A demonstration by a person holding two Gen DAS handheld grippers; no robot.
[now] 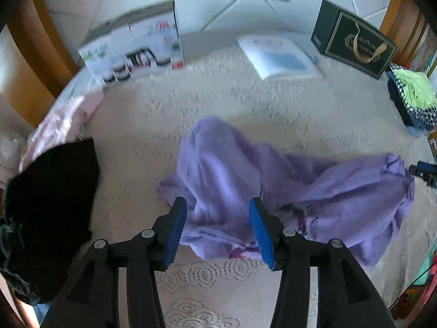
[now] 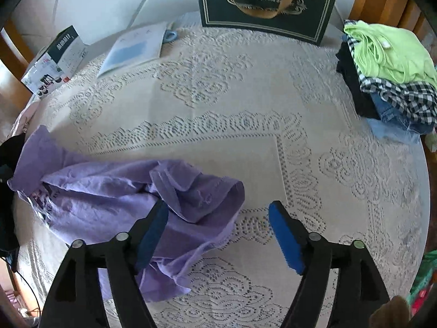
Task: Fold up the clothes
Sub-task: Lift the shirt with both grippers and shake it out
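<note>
A crumpled purple garment [image 1: 273,183] with a printed patch lies on the lace-covered bed; in the right wrist view the garment [image 2: 109,199] sits at lower left. My left gripper [image 1: 218,229] is open, its blue pads straddling the garment's near edge without closing on it. My right gripper [image 2: 218,232] is open, its left finger [image 2: 153,232] over the garment's right end, its right finger over bare lace. The right gripper's tip shows at the far right of the left wrist view [image 1: 424,172].
A black garment [image 1: 52,210] and a pink one [image 1: 60,128] lie at the left. A stack of folded clothes [image 2: 393,79] with a green top sits at the right. An appliance box [image 1: 131,46], a white booklet [image 1: 278,54] and a dark gift bag [image 2: 267,2] stand along the headboard.
</note>
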